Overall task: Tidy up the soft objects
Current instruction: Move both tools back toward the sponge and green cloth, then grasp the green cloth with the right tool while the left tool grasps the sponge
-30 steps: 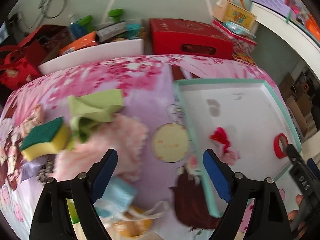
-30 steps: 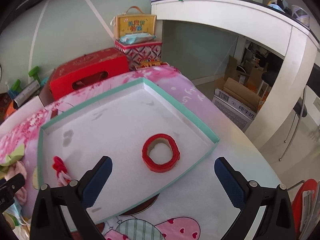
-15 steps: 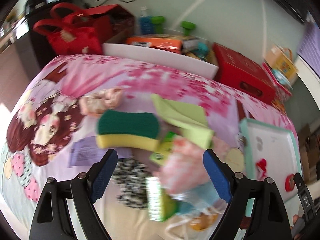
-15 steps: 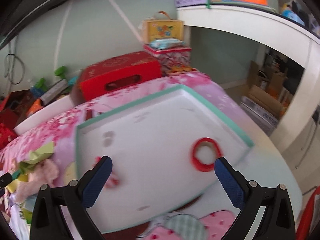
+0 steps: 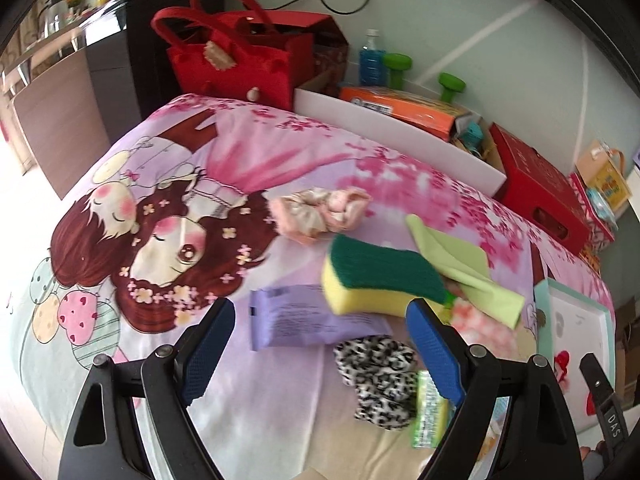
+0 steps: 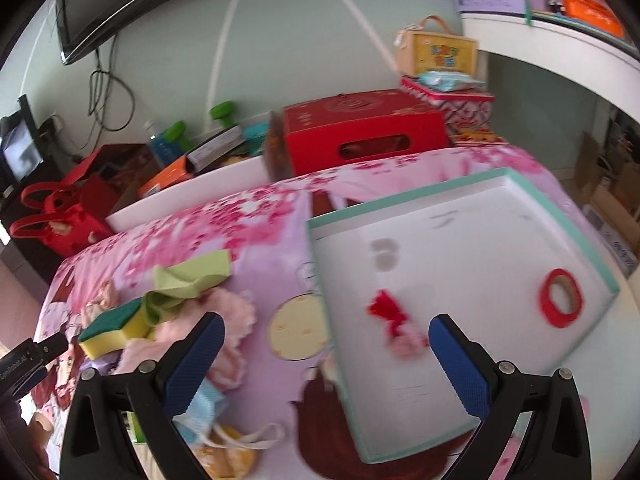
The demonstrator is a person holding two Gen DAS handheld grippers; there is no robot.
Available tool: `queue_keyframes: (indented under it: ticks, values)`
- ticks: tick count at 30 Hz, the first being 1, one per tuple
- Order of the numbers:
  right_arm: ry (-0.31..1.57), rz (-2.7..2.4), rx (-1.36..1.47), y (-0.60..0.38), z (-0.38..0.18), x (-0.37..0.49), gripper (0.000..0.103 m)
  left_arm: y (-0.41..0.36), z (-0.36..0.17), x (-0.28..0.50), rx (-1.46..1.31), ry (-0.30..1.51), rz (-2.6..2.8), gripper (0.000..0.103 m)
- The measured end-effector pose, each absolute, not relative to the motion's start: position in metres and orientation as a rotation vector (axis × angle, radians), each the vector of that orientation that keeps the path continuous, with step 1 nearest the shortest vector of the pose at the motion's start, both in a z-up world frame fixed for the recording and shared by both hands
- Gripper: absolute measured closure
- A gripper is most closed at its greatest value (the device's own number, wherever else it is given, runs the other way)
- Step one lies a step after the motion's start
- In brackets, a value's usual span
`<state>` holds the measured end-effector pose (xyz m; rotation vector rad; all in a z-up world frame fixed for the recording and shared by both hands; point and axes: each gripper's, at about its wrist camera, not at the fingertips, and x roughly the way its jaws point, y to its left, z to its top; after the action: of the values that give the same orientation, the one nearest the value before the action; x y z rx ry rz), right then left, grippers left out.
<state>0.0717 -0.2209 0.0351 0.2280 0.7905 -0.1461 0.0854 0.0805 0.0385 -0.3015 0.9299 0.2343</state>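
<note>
Right wrist view — blurred tray (image 6: 568, 216); both hand-held grippers spread wide, empty — left (image 5: 320, 356), right (image 6: 326, 360).

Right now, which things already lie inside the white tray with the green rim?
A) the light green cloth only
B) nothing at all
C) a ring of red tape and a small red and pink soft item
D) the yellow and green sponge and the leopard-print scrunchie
C: in the right wrist view the tray holds the red tape ring and a small red and pink soft item; the sponge and green cloth lie outside it.
</note>
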Motion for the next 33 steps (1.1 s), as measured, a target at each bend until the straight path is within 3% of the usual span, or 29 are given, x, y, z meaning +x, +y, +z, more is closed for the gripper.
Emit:
queue_keyframes:
  ticks: [6, 9, 22, 27, 33]
  values:
    - [0.811, -0.069, 0.228, -0.185, 0.029, 0.085, 0.000, 0.101, 0.035, 0.083, -0.324, 0.925, 0.250, 0.015]
    - [0.817, -0.033, 0.219, -0.168, 0.027, 0.089, 0.000, 0.110, 0.033, 0.083, -0.344, 0.899, 0.260, 0.000]
    - [0.840, 0.001, 0.201, -0.136, 0.012, 0.106, 0.001, 0.109, 0.024, 0.105, -0.329, 0.895, 0.216, 0.000]
    - [0.806, 0.033, 0.167, -0.121, 0.014, 0.111, 0.021, 0.099, 0.015, 0.121, -0.343, 0.921, 0.164, 0.000]
    - [0.792, 0.088, 0.193, -0.109, 0.011, 0.117, 0.028, 0.086, 0.012, 0.134, -0.298, 0.924, 0.129, 0.000]
